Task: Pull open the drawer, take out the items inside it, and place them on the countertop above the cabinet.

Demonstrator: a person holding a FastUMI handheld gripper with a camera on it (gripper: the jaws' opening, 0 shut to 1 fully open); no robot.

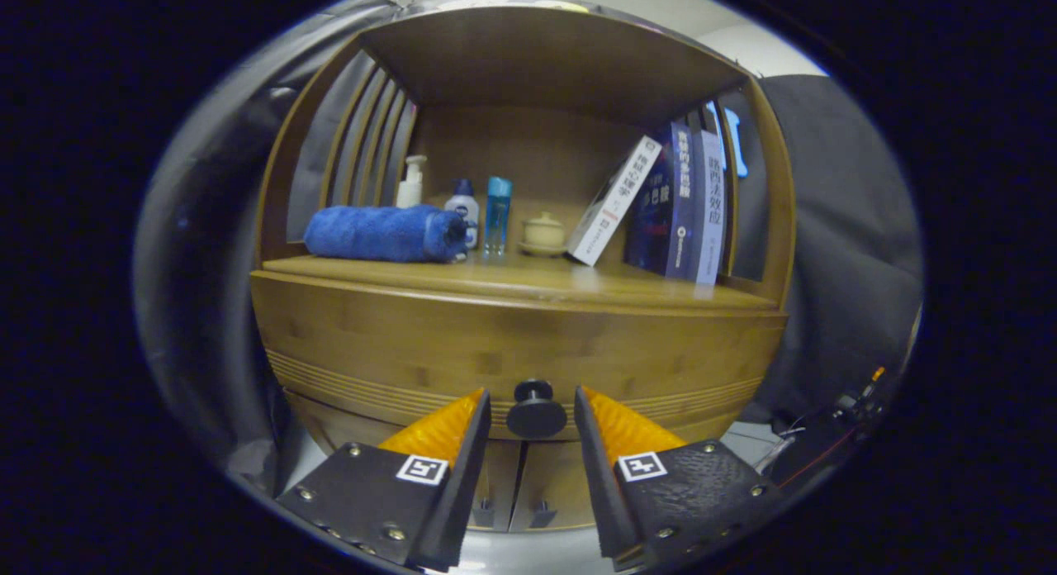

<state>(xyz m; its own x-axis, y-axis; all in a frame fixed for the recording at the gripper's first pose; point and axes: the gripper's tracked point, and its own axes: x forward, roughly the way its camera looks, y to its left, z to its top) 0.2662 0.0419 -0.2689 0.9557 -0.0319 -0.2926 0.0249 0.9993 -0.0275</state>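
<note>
Chinese titles on book spines [681,203], none legible

I see a rolled blue towel [384,234] lying at the shelf's left end, w/ three bottles behind its right end: a white pump bottle [410,182], a short white bottle w/ dark blue cap [463,207] and a clear blue bottle [497,214]. Right of them sits a small cream lidded cup on a saucer [543,232]. Further right, a white book [613,201] leans rightwards against a row of dark blue books [681,203], approx. upright. Vertical wooden slats [372,137] form the shelf's left side. Black cloth [834,228] hangs to the right; cables [834,443] lie below it.
</note>
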